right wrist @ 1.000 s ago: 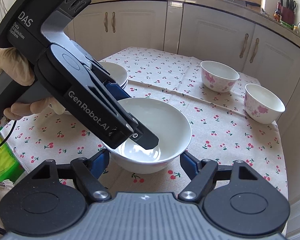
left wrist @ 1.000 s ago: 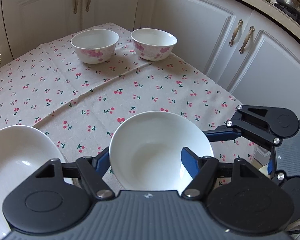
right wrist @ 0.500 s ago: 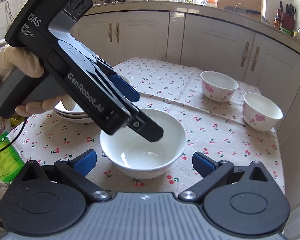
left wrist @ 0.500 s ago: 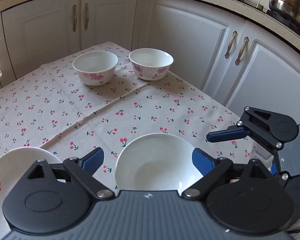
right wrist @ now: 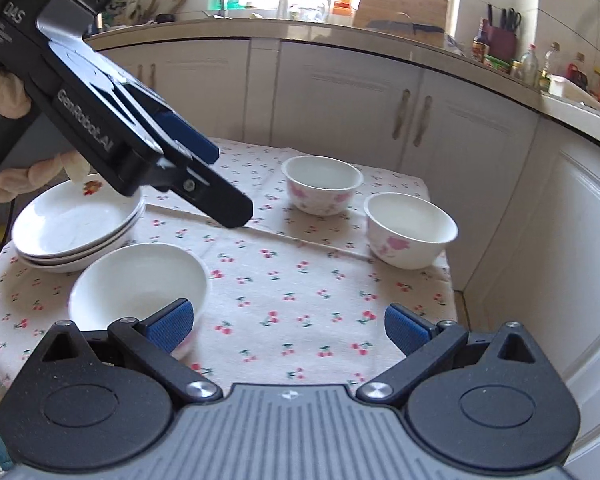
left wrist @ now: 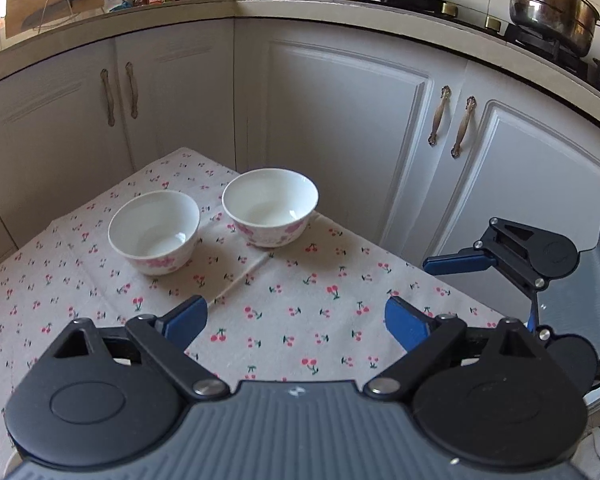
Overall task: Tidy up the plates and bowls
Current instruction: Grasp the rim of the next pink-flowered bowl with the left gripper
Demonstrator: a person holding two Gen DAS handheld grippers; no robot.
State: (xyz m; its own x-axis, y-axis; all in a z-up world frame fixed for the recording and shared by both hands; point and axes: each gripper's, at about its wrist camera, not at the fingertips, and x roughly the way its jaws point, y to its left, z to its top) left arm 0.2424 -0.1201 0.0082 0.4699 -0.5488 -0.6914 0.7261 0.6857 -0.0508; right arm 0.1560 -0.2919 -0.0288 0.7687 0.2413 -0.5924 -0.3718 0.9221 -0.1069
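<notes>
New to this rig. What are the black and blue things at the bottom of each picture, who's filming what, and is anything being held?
No robot arm here: a person holds a hand-held gripper in each hand, and each carries a fisheye camera looking forward along its two blue-padded fingers.

The left wrist view shows the left hand-held gripper, jaws open with only cherry-print tablecloth between them. Beyond stand two pink-flowered bowls. The right hand-held gripper appears at that view's right edge.

The right wrist view shows the right hand-held gripper, also open and empty. A plain white bowl sits near its left finger, beside a stack of plates. The left tool, held in a gloved hand, hangs above them.

Nothing is held.
</notes>
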